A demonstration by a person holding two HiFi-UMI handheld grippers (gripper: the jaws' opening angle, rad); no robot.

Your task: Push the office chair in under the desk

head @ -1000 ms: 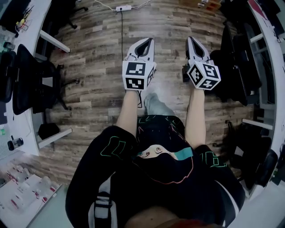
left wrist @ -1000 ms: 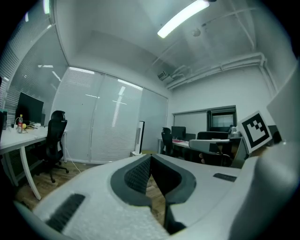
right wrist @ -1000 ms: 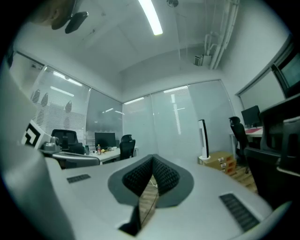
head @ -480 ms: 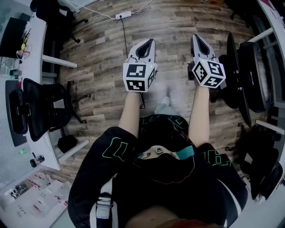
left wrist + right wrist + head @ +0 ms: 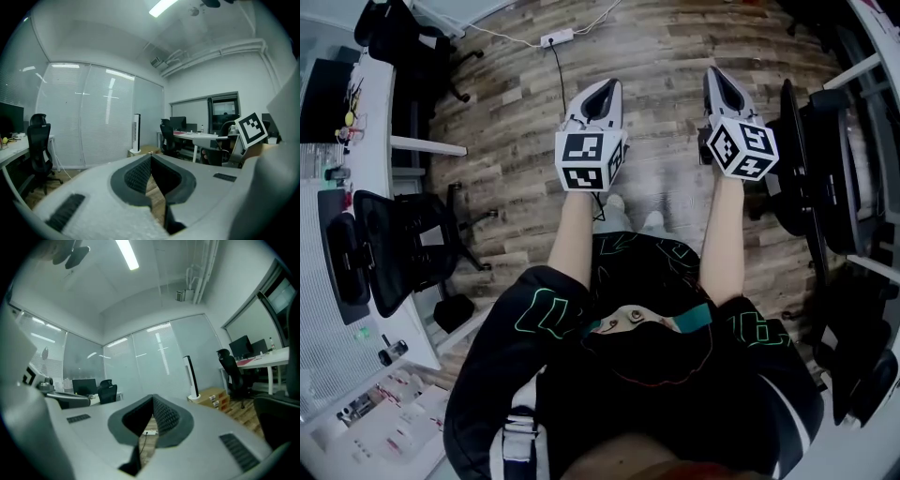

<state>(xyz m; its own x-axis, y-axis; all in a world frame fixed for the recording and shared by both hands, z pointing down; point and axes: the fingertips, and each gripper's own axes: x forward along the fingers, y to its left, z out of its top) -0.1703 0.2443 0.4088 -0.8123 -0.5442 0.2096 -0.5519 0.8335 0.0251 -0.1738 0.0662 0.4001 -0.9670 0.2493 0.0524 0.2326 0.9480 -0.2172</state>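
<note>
Both grippers are held out side by side over the wooden floor, touching nothing. My left gripper [image 5: 605, 88] is shut and empty, and its meeting tips [image 5: 151, 157] show in the left gripper view. Just as shut and empty is my right gripper [image 5: 716, 75], whose tips [image 5: 153, 399] meet in the right gripper view. A black office chair [image 5: 398, 248] stands at the white desk [image 5: 366, 112] on the left, its backrest toward me. Another black chair [image 5: 811, 155] stands at the right, close to my right gripper.
A white power strip [image 5: 557, 15] with its cable lies on the floor ahead. Small items cover the desk corner [image 5: 366, 422] at lower left. A tower fan [image 5: 136, 133] stands by the glass wall, with boxes [image 5: 213, 398] on the floor nearby. More chairs [image 5: 166, 137] stand at the far desks.
The head view has shifted: the left desk and its chair have slid down and right in the picture, and the right chair sits closer. Both grippers stay shut, held ahead.
</note>
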